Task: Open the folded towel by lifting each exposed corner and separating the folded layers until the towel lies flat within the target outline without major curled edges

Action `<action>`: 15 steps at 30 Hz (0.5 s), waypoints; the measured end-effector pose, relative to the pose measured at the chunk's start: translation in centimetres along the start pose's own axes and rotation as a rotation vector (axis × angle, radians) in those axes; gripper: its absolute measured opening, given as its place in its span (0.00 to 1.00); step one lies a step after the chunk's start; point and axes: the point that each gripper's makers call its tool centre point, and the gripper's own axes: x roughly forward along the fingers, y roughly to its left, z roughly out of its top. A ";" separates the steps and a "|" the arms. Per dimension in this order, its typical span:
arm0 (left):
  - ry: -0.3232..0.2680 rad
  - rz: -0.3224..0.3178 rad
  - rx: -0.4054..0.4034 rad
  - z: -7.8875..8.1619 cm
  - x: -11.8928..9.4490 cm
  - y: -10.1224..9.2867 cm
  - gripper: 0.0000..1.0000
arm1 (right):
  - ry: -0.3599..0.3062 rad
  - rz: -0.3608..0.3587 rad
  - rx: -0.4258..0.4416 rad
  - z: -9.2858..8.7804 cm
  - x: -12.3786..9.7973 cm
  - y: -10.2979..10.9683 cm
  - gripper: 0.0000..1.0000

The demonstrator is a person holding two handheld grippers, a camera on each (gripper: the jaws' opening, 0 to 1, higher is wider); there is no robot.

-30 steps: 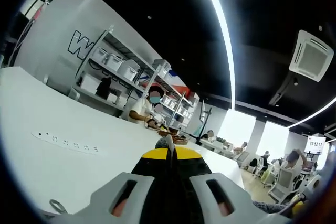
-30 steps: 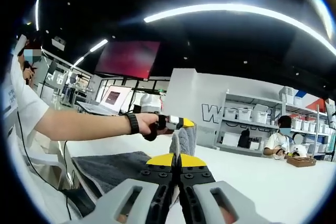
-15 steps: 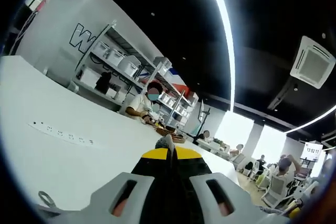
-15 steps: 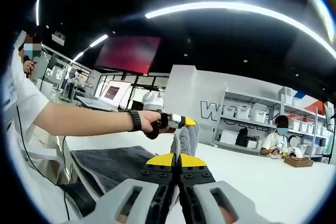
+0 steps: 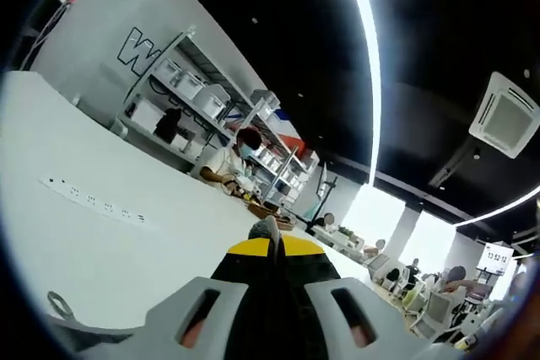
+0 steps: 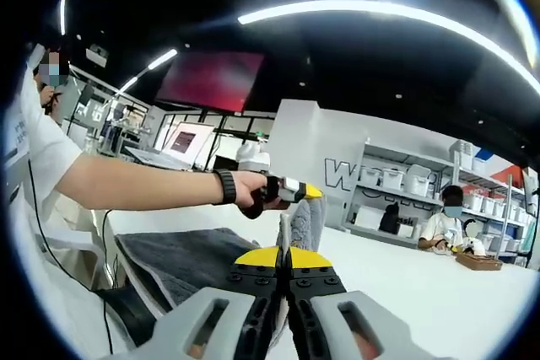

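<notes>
Both grippers—left gripper [image 5: 272, 238], right gripper [image 6: 287, 233]—pinch grey towel [image 6: 181, 263] corners, held up above white table [image 5: 84, 242]; vs 1 s ago barely any change, so unfolding prob mid-lift, not flat yet.

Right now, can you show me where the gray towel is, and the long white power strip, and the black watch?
gray towel [image 6: 181, 260], right gripper view, on its flat spread part on the table.
power strip [image 5: 97, 202], left gripper view, on the middle of its socket row.
black watch [image 6: 225, 187], right gripper view, on the band around the person's wrist.
</notes>
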 end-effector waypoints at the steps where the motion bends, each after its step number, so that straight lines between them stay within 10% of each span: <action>1: 0.000 -0.003 0.003 -0.1 0.1 -0.1 0.01 | 0.001 -0.002 -0.003 0.0 0.0 0.0 0.00; 15: 0.023 0.011 -0.013 -1.5 0.6 1.0 0.01 | 0.021 -0.007 -0.006 -0.8 0.0 -0.4 0.00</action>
